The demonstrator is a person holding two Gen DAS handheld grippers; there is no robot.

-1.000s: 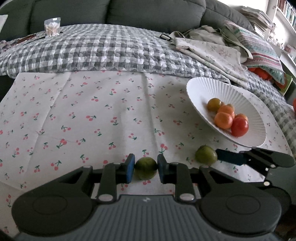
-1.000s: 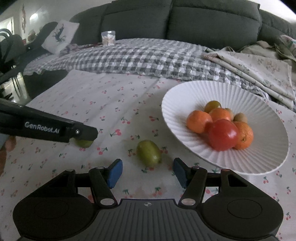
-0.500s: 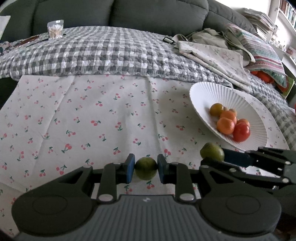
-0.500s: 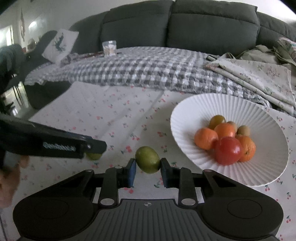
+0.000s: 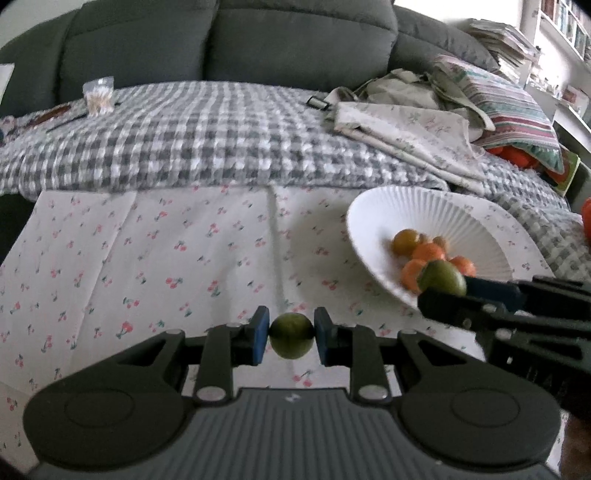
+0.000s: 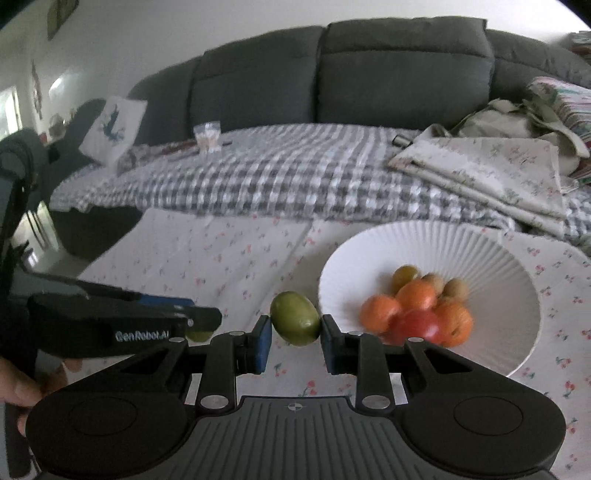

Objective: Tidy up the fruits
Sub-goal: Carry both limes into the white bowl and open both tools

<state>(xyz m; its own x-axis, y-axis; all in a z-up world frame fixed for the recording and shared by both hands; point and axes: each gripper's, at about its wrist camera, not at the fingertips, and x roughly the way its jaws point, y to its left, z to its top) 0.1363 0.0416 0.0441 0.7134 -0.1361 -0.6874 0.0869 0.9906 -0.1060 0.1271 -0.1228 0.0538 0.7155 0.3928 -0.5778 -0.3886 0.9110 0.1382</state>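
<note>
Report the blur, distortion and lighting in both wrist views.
Left wrist view: fisheye bends the sofa and darkens the corners; the white plate and its fruits are smeared, while the left gripper and its green fruit stay fairly sharp. Right wrist view: same curvature, soft flat daylight, the cherry cloth blurred; the right gripper clamps an oval green fruit.

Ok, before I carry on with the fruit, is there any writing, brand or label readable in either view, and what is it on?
"GenRobot.AI": white lettering on the side of the left gripper, seen from the right wrist view; the first letters are slightly blurred.
Books on the shelf at the top right of the left wrist view: too small and blurred to read.
Pillow on the sofa: a blue picture, no words that I can read.
</note>
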